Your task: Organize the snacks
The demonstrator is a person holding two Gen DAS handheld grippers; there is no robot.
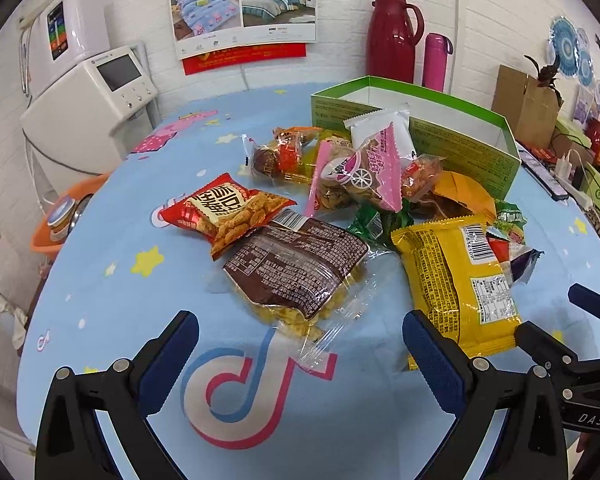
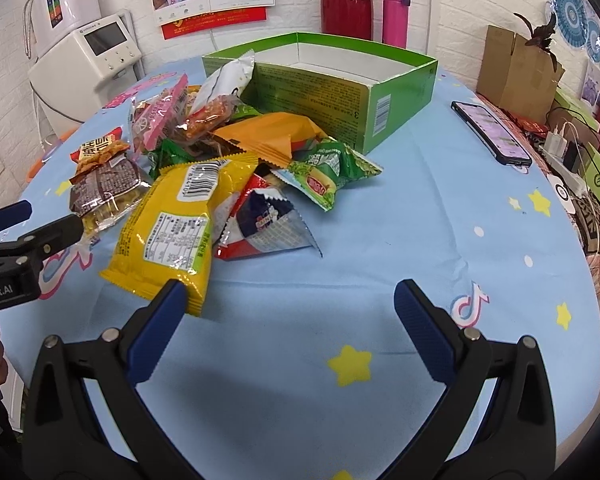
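Note:
Several snack packets lie in a heap on the blue tablecloth in front of an open, empty green box point(image 1: 464, 148) point(image 2: 320, 88). My left gripper point(image 1: 300, 332) is open, just short of a brown packet point(image 1: 296, 272) whose clear end lies between the fingers. A red packet point(image 1: 224, 212) and a pink one point(image 1: 360, 172) lie beyond it. My right gripper point(image 2: 292, 292) is open over bare cloth, its left finger touching the corner of a yellow packet point(image 2: 172, 232) point(image 1: 456, 276). A red-and-silver packet point(image 2: 264, 224), a green one point(image 2: 324, 172) and an orange one point(image 2: 268, 132) lie ahead.
A phone point(image 2: 492, 132) lies right of the box. A red jug point(image 1: 392, 36) and a pink flask point(image 1: 436, 60) stand by the wall behind it. A white appliance point(image 1: 88, 108) stands at the left, a cardboard box point(image 2: 512, 68) and chargers at the right edge.

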